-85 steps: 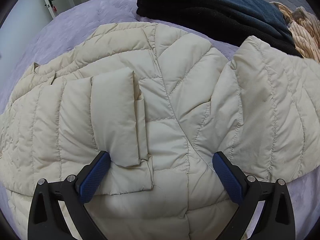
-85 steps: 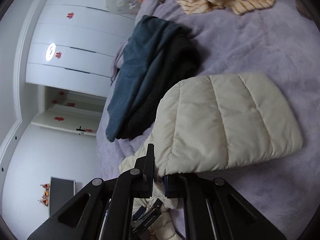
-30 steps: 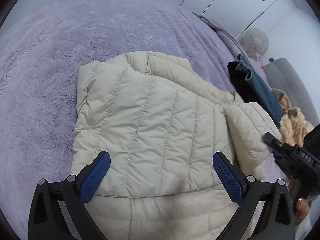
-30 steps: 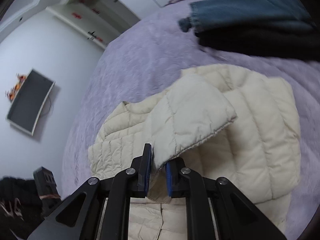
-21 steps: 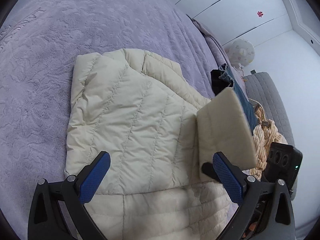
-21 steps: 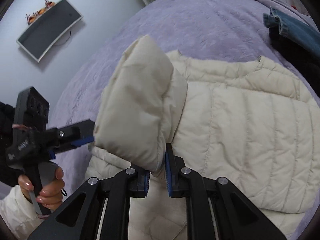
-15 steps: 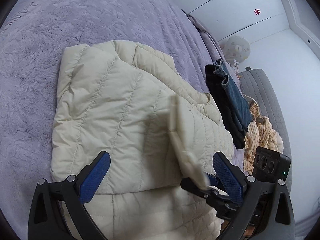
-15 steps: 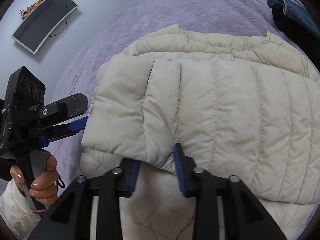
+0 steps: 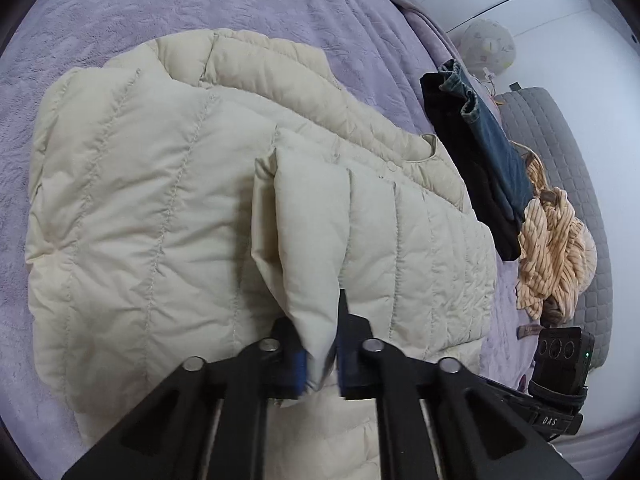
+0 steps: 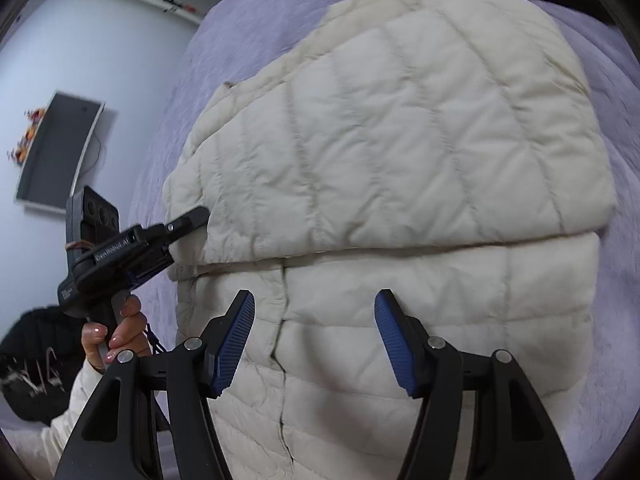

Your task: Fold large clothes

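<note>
cream quilted down fills our left wrist view: the puffer jacket (image 9: 160,216) lies on the purple bed (image 9: 120,4), and our left gripper (image 9: 322,364), spread a second ago, has its jaws pinching the sleeve cuff (image 9: 312,248) laid across the body. folded jeans (image 9: 496,148) and a striped garment (image 9: 556,232) sit well apart.

from the right wrist, our right gripper (image 10: 314,344) has let that sleeve go; its jaws are opening, nothing between them, above the jacket's hem. the handover looks done, so we judge the left hand finishes placing the sleeve.
</note>
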`<state>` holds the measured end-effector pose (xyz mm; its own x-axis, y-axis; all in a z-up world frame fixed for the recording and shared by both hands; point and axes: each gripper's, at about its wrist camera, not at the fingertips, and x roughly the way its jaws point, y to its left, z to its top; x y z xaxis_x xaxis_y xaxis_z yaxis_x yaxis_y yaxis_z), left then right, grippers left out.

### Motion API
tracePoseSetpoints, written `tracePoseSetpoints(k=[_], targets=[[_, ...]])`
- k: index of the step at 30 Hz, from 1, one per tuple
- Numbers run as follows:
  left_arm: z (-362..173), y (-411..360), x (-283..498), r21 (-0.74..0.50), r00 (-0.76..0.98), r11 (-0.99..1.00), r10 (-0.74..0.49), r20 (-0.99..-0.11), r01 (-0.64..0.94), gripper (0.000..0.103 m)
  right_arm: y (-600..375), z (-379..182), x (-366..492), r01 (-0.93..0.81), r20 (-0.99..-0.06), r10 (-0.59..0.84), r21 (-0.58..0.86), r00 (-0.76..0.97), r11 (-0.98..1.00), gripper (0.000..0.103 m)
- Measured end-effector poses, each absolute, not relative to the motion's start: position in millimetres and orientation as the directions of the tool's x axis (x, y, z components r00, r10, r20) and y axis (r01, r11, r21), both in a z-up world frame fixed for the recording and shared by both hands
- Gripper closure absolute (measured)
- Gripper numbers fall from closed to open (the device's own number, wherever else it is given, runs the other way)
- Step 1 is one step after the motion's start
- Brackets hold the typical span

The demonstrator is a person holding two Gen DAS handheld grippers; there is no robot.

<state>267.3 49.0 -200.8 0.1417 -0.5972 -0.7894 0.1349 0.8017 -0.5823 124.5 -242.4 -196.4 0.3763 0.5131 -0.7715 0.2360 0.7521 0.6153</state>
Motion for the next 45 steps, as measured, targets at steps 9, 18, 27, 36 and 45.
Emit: tracePoseSetpoints(k=[9, 18, 27, 36, 45], targets=[[-193, 68, 277, -0.512, 0.213, 0.85, -0.526, -0.823, 0.122, 0.094, -343, -209, 106, 0.464, -0.721, 0.384, 0.676, 0.577, 0.572, 0.037], [-214, 55, 265, -0.46, 0.199, 0.879, -0.476, -0.857, 0.124, 0.094, -400, -242, 70, 0.599, -0.725, 0.328, 0.687, 0.606, 0.412, 0.095], [-213, 49, 266, -0.432, 0.2, 0.891, -0.452, -0.869, 0.139, 0.094, -380, -175, 68, 0.465, -0.769, 0.263, 0.58, 0.582, 0.669, 0.091], [-213, 45, 265, -0.405, 0.208, 0.902, -0.429, -0.879, 0.15, 0.094, -371, -188, 171, 0.395, -0.823, 0.21, 0.457, 0.528, 0.797, 0.091], [-213, 50, 268, -0.397, 0.232, 0.907, -0.421, -0.877, 0.143, 0.093, -377, -231, 176, 0.429, -0.852, 0.205, 0.433, 0.482, 0.792, 0.1]])
